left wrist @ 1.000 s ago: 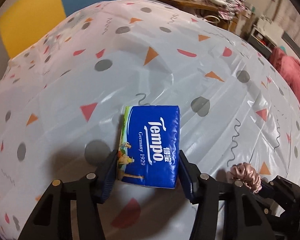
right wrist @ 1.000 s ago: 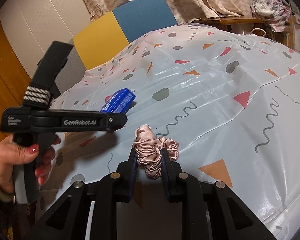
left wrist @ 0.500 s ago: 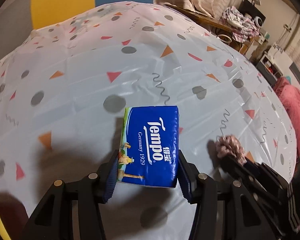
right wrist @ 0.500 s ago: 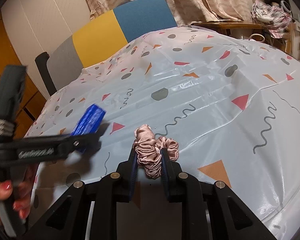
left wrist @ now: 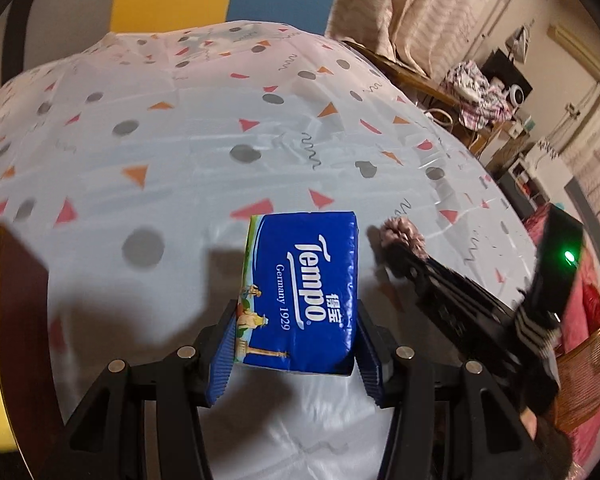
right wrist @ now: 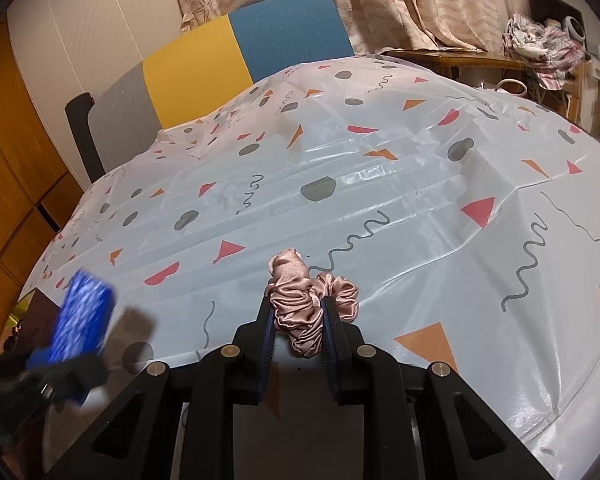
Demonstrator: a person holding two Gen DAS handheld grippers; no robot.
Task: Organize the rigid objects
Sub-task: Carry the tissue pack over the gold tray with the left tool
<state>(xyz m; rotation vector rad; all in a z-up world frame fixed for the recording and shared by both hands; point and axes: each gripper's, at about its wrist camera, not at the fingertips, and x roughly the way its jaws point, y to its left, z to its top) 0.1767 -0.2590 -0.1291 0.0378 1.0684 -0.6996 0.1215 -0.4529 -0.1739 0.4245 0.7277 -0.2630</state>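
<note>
The left gripper (left wrist: 296, 340) is pinching the blue plastic tissue pack (left wrist: 302, 292), its long side pointing to 12 o'clock; the right gripper (right wrist: 298, 320) is squeezing a pink satin scrunchie (right wrist: 300, 304) at 2 o'clock.

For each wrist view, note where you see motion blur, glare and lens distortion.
Left wrist view: sharp tissue pack, blurred background, table bulged by the fisheye lens. Right wrist view: crisp scrunchie, glare on the plastic tablecloth, blue pack smeared at lower left.

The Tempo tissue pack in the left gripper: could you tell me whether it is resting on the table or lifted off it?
Lifted. The tissue pack sits clamped between the left gripper pads, with the tablecloth visible beneath its near edge.
</note>
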